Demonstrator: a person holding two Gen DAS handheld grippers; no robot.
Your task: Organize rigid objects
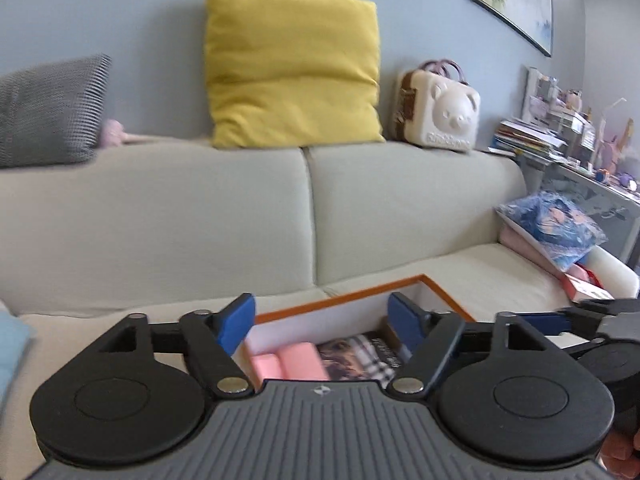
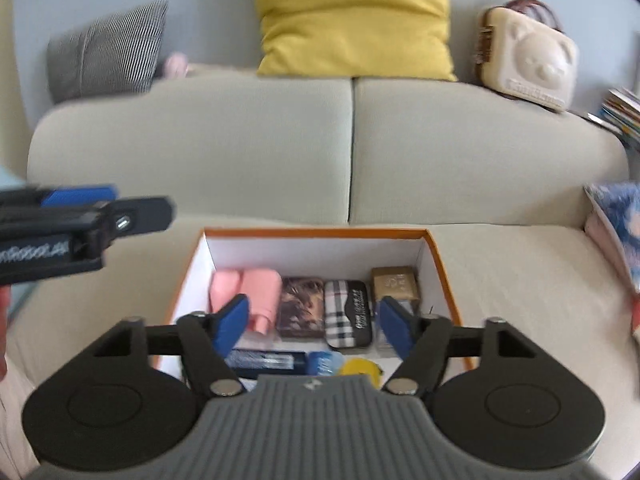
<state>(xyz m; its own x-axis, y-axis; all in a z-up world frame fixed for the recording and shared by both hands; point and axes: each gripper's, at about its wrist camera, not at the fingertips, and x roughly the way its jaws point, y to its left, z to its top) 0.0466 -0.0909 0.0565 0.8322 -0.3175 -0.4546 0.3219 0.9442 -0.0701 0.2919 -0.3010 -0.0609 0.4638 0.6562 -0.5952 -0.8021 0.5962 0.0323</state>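
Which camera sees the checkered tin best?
The right wrist view: the flat plaid-patterned tin lies fully visible inside the orange-rimmed white box. The left wrist view shows only part of it, cut off behind the tongs' grey body.

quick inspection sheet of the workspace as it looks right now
surface: beige sofa seat.
job's things: orange-rimmed box on the seat holds a pink item, plaid case, gold box and blue tube.
clutter: blue printed bag at the sofa's end.
grippers: left gripper and right gripper open, nothing between the jaws.
cables: nothing seen.
surroundings: yellow cushion, bear-face case, crowded side table.
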